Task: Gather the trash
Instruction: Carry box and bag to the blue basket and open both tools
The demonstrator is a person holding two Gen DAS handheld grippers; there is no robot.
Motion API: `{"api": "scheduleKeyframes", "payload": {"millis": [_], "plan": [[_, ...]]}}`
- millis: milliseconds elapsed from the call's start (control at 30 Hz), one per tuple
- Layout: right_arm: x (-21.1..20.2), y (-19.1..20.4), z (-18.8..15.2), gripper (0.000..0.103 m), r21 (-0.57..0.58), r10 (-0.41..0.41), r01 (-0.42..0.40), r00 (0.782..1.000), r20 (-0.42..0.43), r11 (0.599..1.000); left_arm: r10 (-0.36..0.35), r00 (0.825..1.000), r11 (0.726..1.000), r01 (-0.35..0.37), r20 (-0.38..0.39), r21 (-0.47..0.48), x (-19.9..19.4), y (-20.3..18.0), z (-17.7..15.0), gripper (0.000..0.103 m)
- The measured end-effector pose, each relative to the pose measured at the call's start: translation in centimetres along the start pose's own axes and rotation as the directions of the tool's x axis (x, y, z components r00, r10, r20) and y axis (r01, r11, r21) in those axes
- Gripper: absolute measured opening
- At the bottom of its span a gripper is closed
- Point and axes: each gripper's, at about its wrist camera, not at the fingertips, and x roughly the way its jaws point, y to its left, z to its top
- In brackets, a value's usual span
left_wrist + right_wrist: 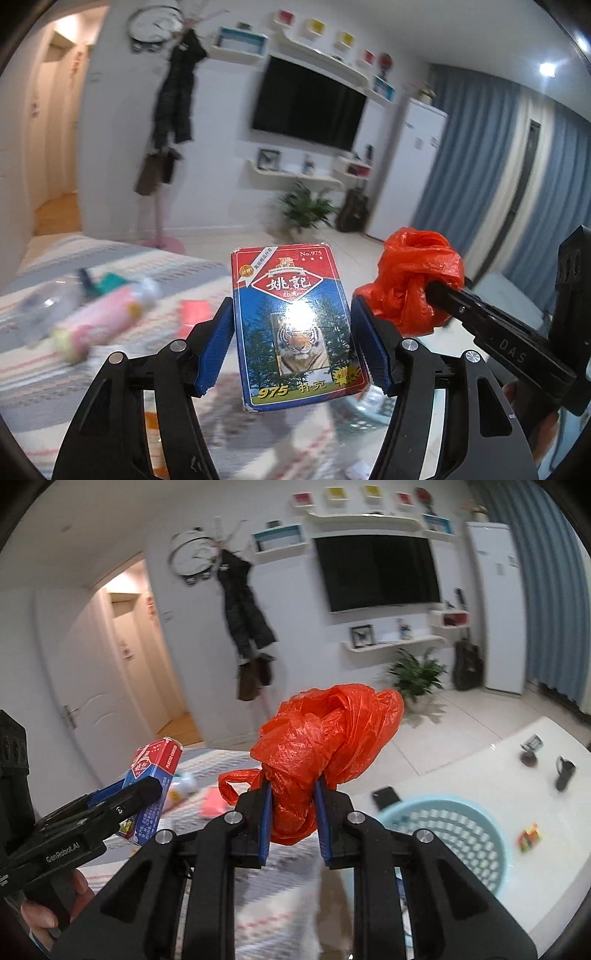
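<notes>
My left gripper [291, 325] is shut on a playing-card box [297, 325], red and blue with a tiger picture, held upright in the air. The box also shows in the right wrist view [153, 786] at the left. My right gripper [293, 801] is shut on a crumpled red plastic bag [325, 738], also held up; the bag shows at the right in the left wrist view [417, 280]. A light blue perforated basket [461, 834] stands below and to the right of the bag.
A striped cloth [110, 258] carries a pink-wrapped item [99, 325], a clear plastic bottle [44, 306] and a red packet [194, 314]. The white table [480, 768] holds a phone [386, 796], a dark cup [565, 773] and a small colourful item [530, 840].
</notes>
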Motion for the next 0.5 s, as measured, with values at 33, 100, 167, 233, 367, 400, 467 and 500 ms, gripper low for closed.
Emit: {"api": "scheduleKeyframes", "payload": {"millis": [33,100,167,233,367,400,467,500], "plan": [[-0.1,-1.0,-0.1,0.018,0.011,-0.015,0.015,1.0,-0.001,1.0,-0.017,1.0,1.0,0.017,-0.014,0.003,0.9,-0.8,-0.1,0.061],[-0.1,-3.3,-0.6,0.018,0.038,-0.053,0.054,0.999,-0.012,0.998,-0.047,0.998,0.999,0.047,-0.046,0.006,2.7,-1.9,-0.2,0.061],[0.3,-5.2,-1.1,0.018,0.062,-0.081,0.083,0.996,-0.033,0.995,-0.08,0.993,0.997,0.08,-0.082,0.005,4.4,-2.9,-0.8,0.061],[0.6,-6.9,-1.7,0.018,0.086,-0.101,0.105,0.993,-0.055,0.991,-0.098,0.989,0.995,0.1,-0.112,0.007,5.9,-3.5,-1.1,0.061],[1.8,-9.6,-2.9,0.018,0.119,-0.124,0.137,0.986,-0.111,0.983,-0.124,0.976,0.991,0.132,-0.179,0.034,9.1,-5.4,-2.5,0.061],[2.1,-10.2,-3.4,0.018,0.126,-0.133,0.149,0.983,-0.127,0.981,-0.129,0.973,0.99,0.139,-0.193,0.04,9.7,-5.7,-2.8,0.062],[2.7,-11.6,-4.4,0.021,0.141,-0.142,0.165,0.977,-0.16,0.976,-0.146,0.963,0.986,0.16,-0.225,0.046,11.0,-6.5,-3.6,0.062],[3.1,-12.3,-4.9,0.021,0.151,-0.148,0.177,0.972,-0.183,0.973,-0.154,0.958,0.984,0.171,-0.242,0.048,11.8,-7.0,-4.1,0.062]]}}
